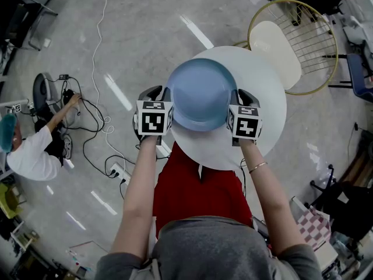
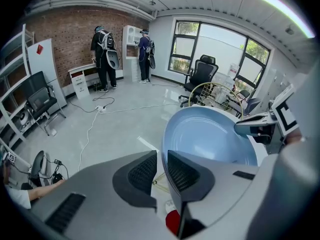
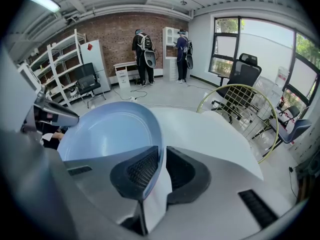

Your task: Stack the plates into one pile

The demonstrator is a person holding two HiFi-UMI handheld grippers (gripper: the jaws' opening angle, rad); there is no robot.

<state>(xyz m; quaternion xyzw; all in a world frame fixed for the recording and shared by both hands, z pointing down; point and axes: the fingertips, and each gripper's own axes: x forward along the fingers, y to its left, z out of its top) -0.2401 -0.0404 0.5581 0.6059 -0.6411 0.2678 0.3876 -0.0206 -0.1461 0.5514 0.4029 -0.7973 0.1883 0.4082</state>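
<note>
A light blue plate (image 1: 201, 95) lies on a white round tabletop (image 1: 262, 86), in front of the person. My left gripper (image 1: 168, 98) is at its left rim and my right gripper (image 1: 236, 98) at its right rim. In the left gripper view the blue plate (image 2: 210, 134) has its rim between the jaws of the left gripper (image 2: 161, 166), against the right pad, with a gap to the left pad. In the right gripper view the jaws of the right gripper (image 3: 162, 164) stand close on both sides of the blue plate's (image 3: 105, 131) rim.
A chair with a gold wire back and cream seat (image 1: 280, 45) stands behind the table. A person (image 1: 29, 150) sits on the floor at the left among cables and a power strip (image 1: 116, 171). Two people (image 2: 105, 49) stand at the far brick wall.
</note>
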